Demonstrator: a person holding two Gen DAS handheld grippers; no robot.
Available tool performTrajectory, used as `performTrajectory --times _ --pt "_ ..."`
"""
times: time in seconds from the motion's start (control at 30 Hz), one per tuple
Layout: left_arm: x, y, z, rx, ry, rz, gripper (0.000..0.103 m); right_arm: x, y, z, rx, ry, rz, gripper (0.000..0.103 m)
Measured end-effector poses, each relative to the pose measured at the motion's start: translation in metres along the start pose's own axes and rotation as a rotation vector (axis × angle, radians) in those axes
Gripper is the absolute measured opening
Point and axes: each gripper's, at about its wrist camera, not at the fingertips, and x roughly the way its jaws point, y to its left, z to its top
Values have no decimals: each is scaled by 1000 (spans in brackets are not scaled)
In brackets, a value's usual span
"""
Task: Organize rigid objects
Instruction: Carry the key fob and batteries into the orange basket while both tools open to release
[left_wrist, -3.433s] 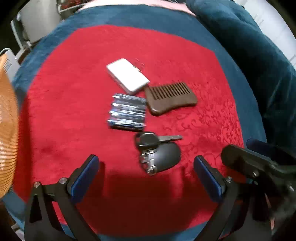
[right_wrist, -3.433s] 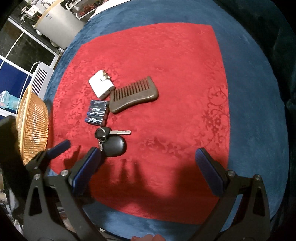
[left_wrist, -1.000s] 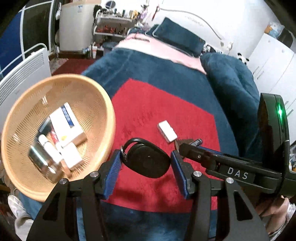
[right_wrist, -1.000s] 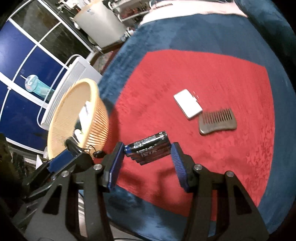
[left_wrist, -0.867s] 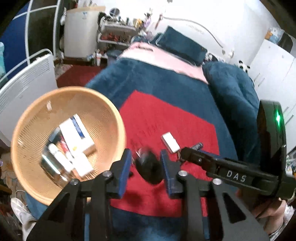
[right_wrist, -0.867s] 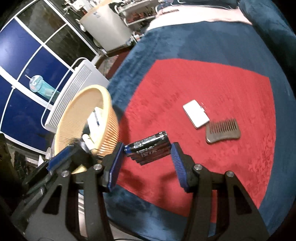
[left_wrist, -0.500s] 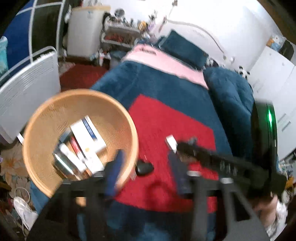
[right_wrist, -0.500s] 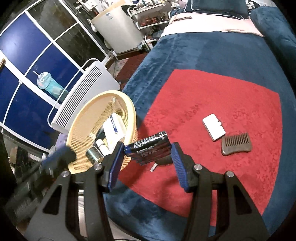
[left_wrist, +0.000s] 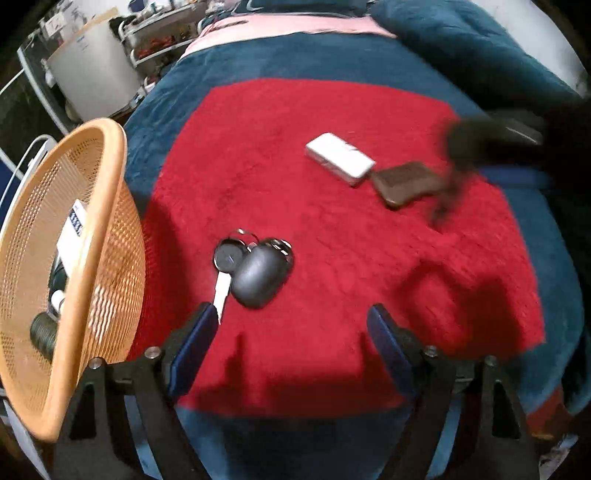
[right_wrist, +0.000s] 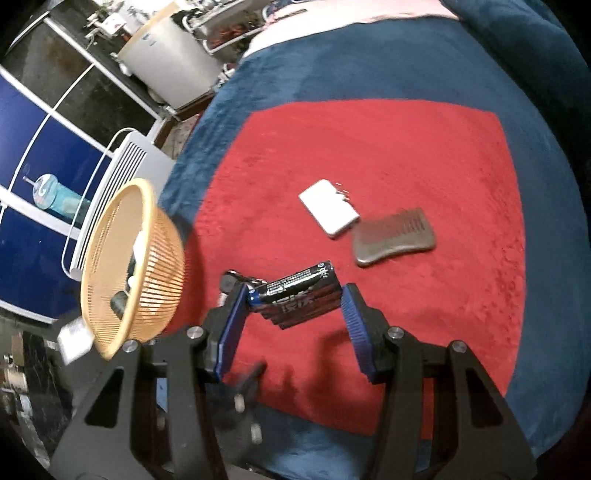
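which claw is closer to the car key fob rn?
Left. The left claw is open right in front of the car key fob on the red cloth; the right claw holds the battery pack above it.

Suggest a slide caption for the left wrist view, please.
Open left gripper above car key and fob on red cloth.

Background only: white panel heater (right_wrist: 122, 173) beside blue glass panels (right_wrist: 22, 236) with a cup graphic (right_wrist: 50, 192), white appliance (right_wrist: 173, 81), pink sheet (left_wrist: 295, 27).

A red mat (left_wrist: 332, 240) is laid over a dark teal blanket (left_wrist: 295, 62). An orange mesh basket (left_wrist: 107, 192), a white case (left_wrist: 340, 158), a brown comb (right_wrist: 393, 236) and a black key fob (left_wrist: 258, 275) are seen.
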Motion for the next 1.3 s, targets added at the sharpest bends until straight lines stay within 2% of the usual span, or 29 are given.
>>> performTrajectory --times 0.07,0.17,0.23,0.33,0.37,0.4,0.5,0.6,0.67,0.83,0.87,0.9,1.03,1.13,1.17,1.2,1.23,1.27,1.3 --pt "15 12 9 -44 13 -4 70 0 -9 0 15 6 -5 53" --pt "40 23 17 -68 82 -39 61 1 -17 1 31 15 -11 53" --pt "52 23 18 -38 105 -20 60 2 -20 1 38 20 -12 53" --pt "56 14 21 47 92 12 59 6 -21 2 40 30 -9 53" --pt "55 10 23 66 91 17 47 7 -21 2 41 34 -8 53" --pt "55 9 23 71 92 12 43 9 -22 2 41 37 -7 53" --pt "50 14 23 22 105 -33 38 12 -20 2 41 46 2 53" --pt "37 24 20 -69 86 -116 37 13 -20 2 37 46 10 53" --pt "24 32 18 -128 59 -174 37 12 -19 3 37 42 14 53" --pt "-17 42 19 -194 -34 -233 35 8 -17 7 34 28 21 53" --pt "-26 44 20 -198 -54 -234 24 6 -16 8 32 23 22 53" --pt "-33 45 24 -199 -68 -232 6 5 -14 8 30 19 25 53" --pt "-56 45 34 -203 -120 -228 6 0 -8 12 20 6 34 53" --pt "-52 49 32 -194 -91 -236 6 -2 -3 13 14 -1 41 53" --pt "-48 50 26 -198 -67 -241 10 -2 -1 12 12 -4 44 53" --pt "-39 48 21 -203 -41 -243 24 -2 0 12 11 -4 45 53" --pt "-32 46 17 -211 -19 -244 34 -2 0 11 11 -3 45 53" --pt "-25 45 11 -225 0 -246 50 -1 0 10 12 0 46 53" --pt "-20 44 5 -241 10 -246 52 0 0 10 13 3 46 53"
